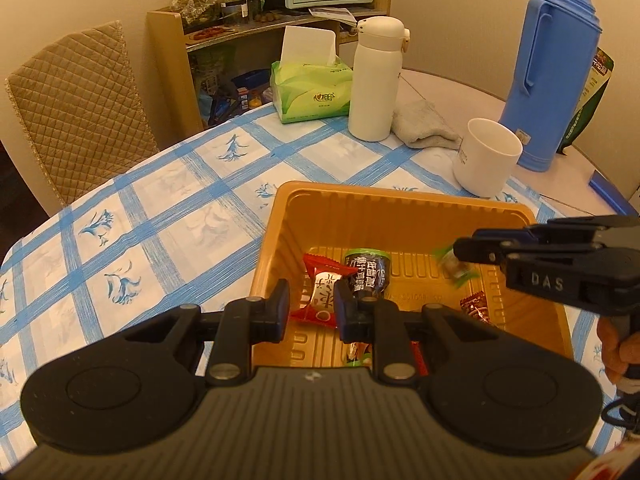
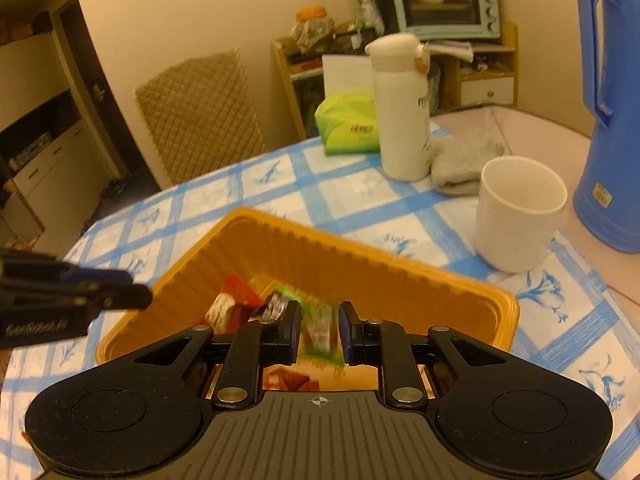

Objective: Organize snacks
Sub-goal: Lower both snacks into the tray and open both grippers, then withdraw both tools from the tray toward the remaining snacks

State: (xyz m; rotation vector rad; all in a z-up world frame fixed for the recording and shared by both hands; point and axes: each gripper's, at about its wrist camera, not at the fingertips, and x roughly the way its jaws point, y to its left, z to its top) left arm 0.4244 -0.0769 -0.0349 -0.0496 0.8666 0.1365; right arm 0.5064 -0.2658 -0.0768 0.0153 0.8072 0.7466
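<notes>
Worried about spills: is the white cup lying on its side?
No, the white cup stands upright on the tablecloth, mouth up.

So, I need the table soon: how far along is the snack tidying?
Done: several wrapped snacks, like the red candy, lie in the orange tray. In hand: the right tool pinches a green snack over it; the left tool is shut, empty. Remaining: dropping that one.

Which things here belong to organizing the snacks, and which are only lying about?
Job:
orange tray
red candy
dark green packet
green candy

Lying about:
white mug
white bottle
blue thermos
tissue pack
grey cloth
</notes>
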